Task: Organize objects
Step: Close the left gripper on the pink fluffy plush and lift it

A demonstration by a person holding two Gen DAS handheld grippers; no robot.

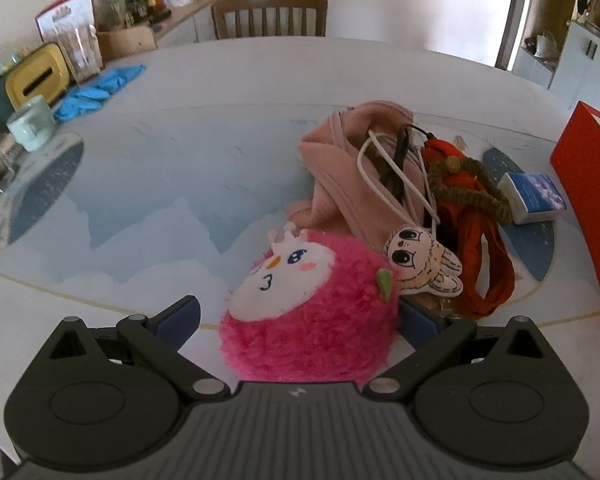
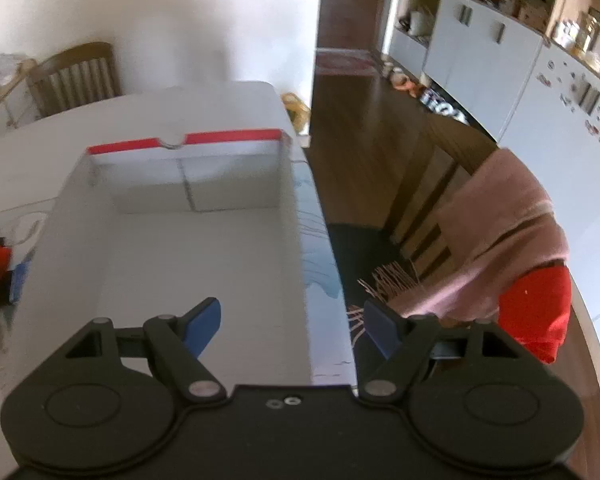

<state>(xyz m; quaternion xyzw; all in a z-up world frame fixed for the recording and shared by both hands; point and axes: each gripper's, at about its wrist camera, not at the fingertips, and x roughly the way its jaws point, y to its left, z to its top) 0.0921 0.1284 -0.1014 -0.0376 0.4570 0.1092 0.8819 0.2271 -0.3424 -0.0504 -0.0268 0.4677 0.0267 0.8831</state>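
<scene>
White box [image 2: 172,248] is sitting open on the table, right under the right gripper [image 2: 292,326] — jaws spread, holding nothing. Pink plush [image 1: 312,320] is lying w/ the clutter, directly btwn the left gripper [image 1: 300,316] fingers — spread wide, not clamping yet. Left's nearer.

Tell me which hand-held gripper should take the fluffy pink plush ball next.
Left hand-held gripper: its open jaws already flank the fluffy pink plush ball. The right hand-held gripper hangs open over the empty white box.
</scene>
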